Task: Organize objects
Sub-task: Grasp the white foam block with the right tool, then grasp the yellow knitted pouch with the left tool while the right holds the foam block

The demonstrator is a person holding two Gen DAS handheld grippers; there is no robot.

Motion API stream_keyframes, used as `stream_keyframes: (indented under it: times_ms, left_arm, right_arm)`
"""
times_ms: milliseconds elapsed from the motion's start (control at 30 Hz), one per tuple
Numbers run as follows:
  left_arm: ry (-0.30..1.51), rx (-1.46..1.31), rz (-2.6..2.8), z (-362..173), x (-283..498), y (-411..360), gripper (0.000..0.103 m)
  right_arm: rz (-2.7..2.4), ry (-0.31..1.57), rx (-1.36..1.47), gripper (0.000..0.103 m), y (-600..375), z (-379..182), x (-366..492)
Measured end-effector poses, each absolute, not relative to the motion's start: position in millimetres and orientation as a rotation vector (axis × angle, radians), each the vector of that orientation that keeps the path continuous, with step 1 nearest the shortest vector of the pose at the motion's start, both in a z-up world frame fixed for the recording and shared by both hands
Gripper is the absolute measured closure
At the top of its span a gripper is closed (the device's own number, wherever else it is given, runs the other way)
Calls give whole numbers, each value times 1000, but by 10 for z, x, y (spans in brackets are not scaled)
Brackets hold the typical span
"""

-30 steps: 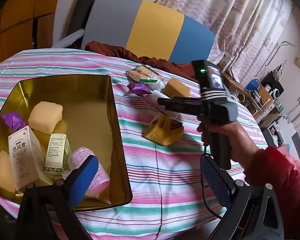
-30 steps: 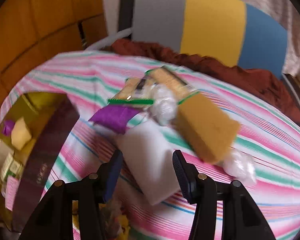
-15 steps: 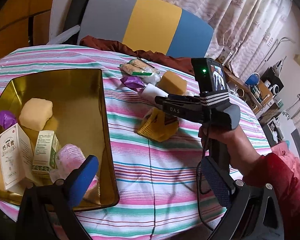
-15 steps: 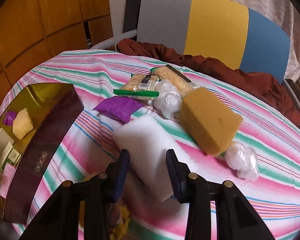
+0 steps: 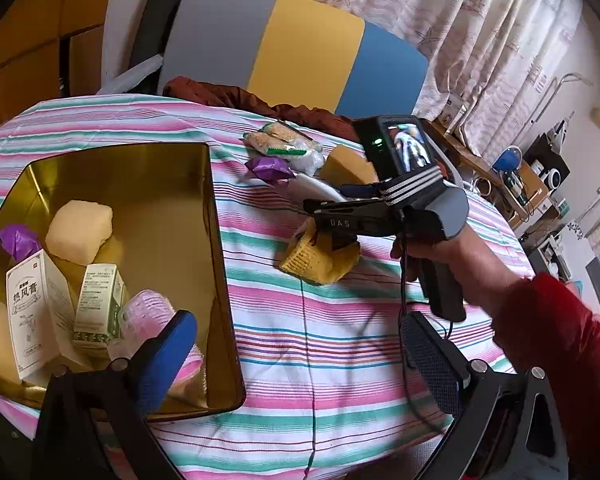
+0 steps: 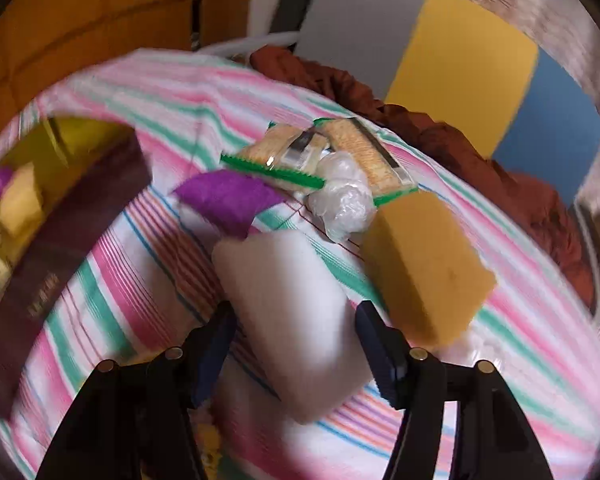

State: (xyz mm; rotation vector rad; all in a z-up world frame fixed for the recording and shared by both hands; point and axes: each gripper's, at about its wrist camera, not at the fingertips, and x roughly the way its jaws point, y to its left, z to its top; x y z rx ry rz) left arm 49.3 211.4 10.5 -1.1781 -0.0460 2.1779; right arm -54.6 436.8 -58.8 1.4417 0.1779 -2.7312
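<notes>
- The gold tin point(image 5: 216, 240) sits on the striped counter point(image 5: 320, 344) and is our landmark.
- Inside the tin: two pale yellow sponges point(image 5: 80, 230), two small cartons point(image 5: 34, 312), one purple wrapper point(image 5: 18, 238) and one pink ribbed roller point(image 5: 146, 316).
- Right of the tin, out on the cloth, the white foam block point(image 6: 296, 320) lies between the pads of the right tool point(image 6: 296, 344), whose jaws are opening; the pads look clear of it.
- Beyond the block, farther from the tin: one purple pouch point(image 6: 228, 200), two cracker packs point(image 6: 284, 152), one crumpled clear bag point(image 6: 342, 196), one orange sponge point(image 6: 428, 264) just beside the block.
- A yellow knit piece point(image 5: 316, 260) lies between the tin and the right tool's handle.
- The left tool point(image 5: 296, 360) hangs over the tin's near corner, jaws wide apart, nothing in them.
</notes>
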Motion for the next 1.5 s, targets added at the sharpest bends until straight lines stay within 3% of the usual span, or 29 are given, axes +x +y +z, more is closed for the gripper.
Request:
stream_keyframes:
  times_ms: [100,133,267,367,700,800,900,1033,1167,1300,1367,1400,1500]
  left_arm:
    - [-38,-1188,2165,86,484,2189,0]
    - [-34,-1186,2163,84,486,2216,0]
    - [21,-1168,2159,70,495,2378,0]
    - [54,-1177,2151,25,435,2554,0]
    - [123,-1224,2140,-182,180,3078,0]
    - [181,-1249,2153,-297,83,3242,0]
    - [217,-1264,2177,-401,-17,3346,0]
    - [250,-1269,2199,-526,-109,3424,2]
    - [260,-1322,2177,-688,-175,3470,27]
    - [252,-1289,2205,-677,-156,3416,36]
    - [213,-1289,2206,-659,-142,3352,42]
    - [193,-1291,2203,-653,-128,3327,43]
    - [150,-1299,2190,-643,-83,3256,44]
  right_arm:
    - [-2795,123,1373,49,4413,-519,-371]
    - [-2802,68,1349,58,4441,-477,-317]
    - [-2861,-59,1270,74,4527,-320,-60]
    - [-2907,-192,1226,80,4657,-252,139]
    - [-2917,-796,1197,83,5175,-503,929]
    - [-2880,-907,1215,73,5207,-612,1130]
    - [-2925,-832,1227,60,5175,-586,1308]
    - [-3028,-485,1202,53,5158,-333,1311]
    - [-2921,-189,1230,51,5170,-180,1024]
    - [-2776,61,1316,45,5140,-195,734]
    - [-2711,153,1327,31,5136,-208,613]
    - [-2696,196,1316,29,5131,-201,573]
    - [-2665,212,1336,25,5182,-222,403]
